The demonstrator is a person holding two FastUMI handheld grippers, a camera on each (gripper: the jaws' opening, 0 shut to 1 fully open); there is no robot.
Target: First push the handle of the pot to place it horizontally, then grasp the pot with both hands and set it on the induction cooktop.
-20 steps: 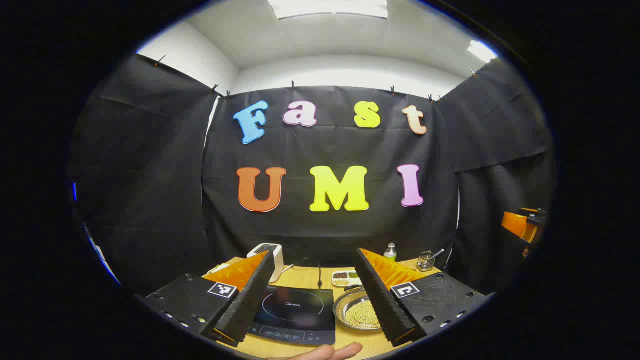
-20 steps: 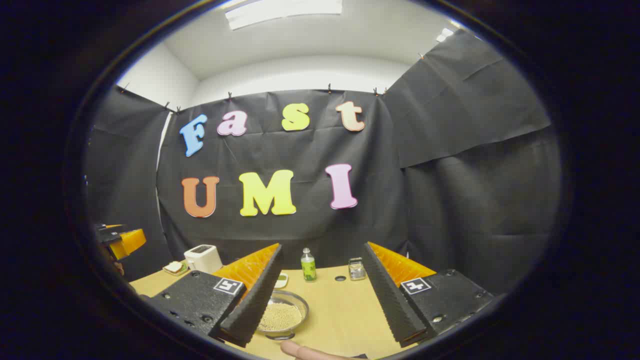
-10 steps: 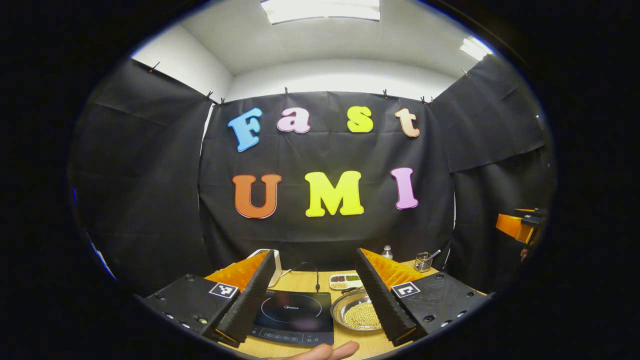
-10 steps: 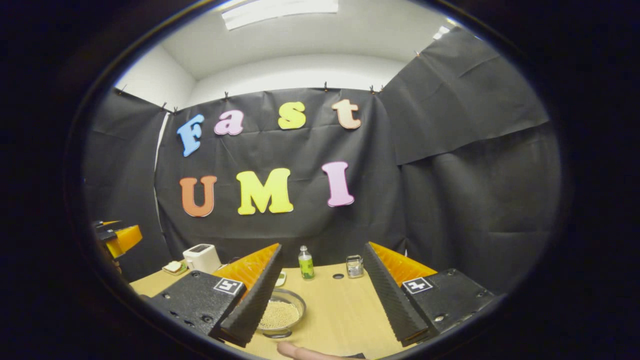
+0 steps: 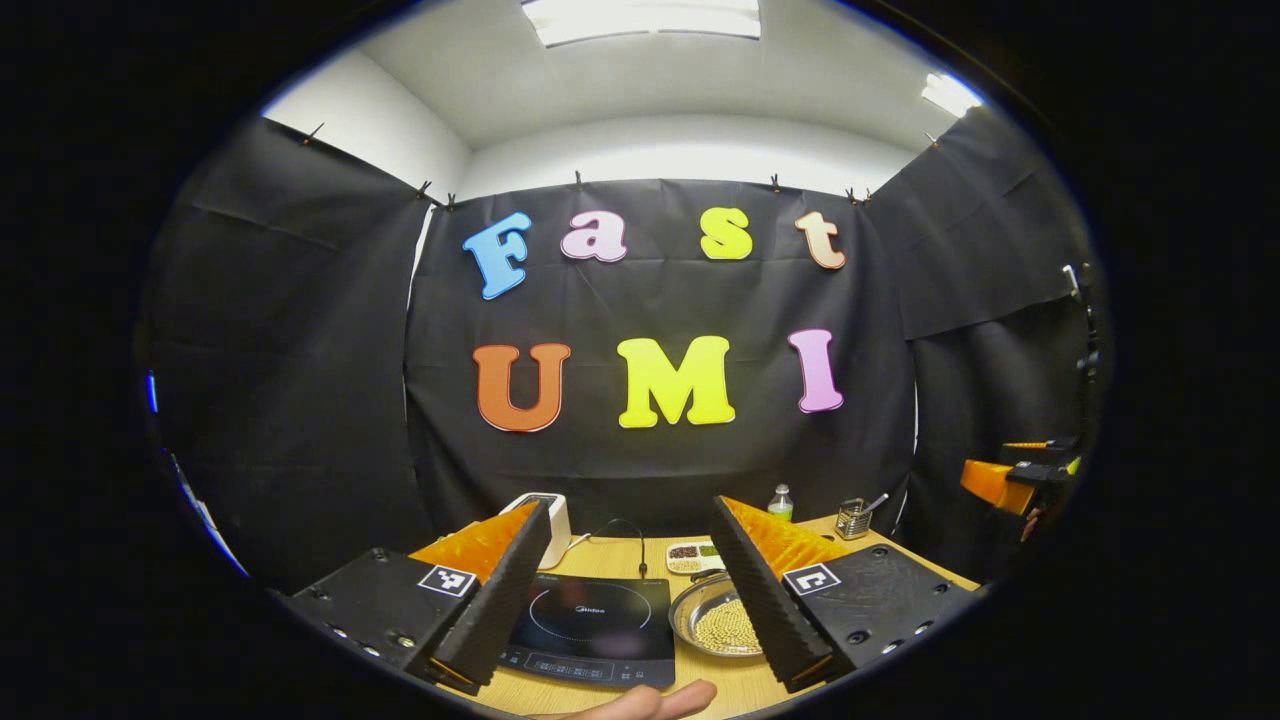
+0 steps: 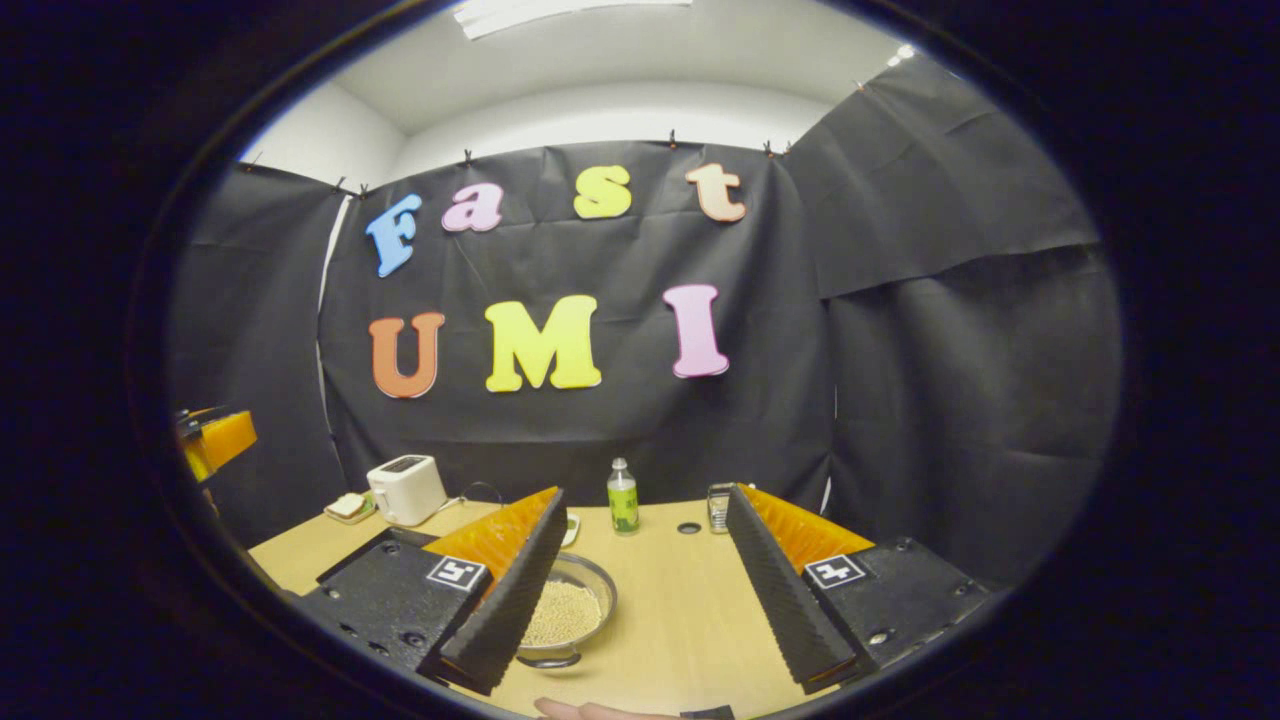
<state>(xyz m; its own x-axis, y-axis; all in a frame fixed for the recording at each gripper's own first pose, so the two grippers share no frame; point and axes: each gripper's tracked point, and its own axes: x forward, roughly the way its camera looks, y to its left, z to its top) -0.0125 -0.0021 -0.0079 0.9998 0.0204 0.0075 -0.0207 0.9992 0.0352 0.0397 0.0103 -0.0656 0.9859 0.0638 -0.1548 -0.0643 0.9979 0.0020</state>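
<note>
A black induction cooktop [image 5: 590, 625] lies on the wooden table, framed between the fingers of my left gripper [image 5: 629, 508], which is open and holds nothing. To its right stands the shallow metal pot [image 5: 715, 620] of pale beans, partly hidden by a finger. In the right gripper view the pot [image 6: 570, 610] sits low behind the left finger, its small handle [image 6: 546, 660] on the near side. My right gripper [image 6: 645, 493] is open and above the table. Each gripper also shows far off in the other's view: the right gripper [image 5: 1010, 480], the left gripper [image 6: 215, 440].
At the back of the table [image 6: 680, 620] stand a white toaster [image 6: 405, 490], a green bottle [image 6: 622, 500] and a metal holder [image 6: 718, 505]. A divided dish of grains [image 5: 693, 555] lies behind the pot. A fingertip [image 5: 650, 700] shows at the bottom edge.
The right gripper view has tipped downward, showing more of the table and the pot. In the left gripper view the right gripper has dropped lower. Both stay open.
</note>
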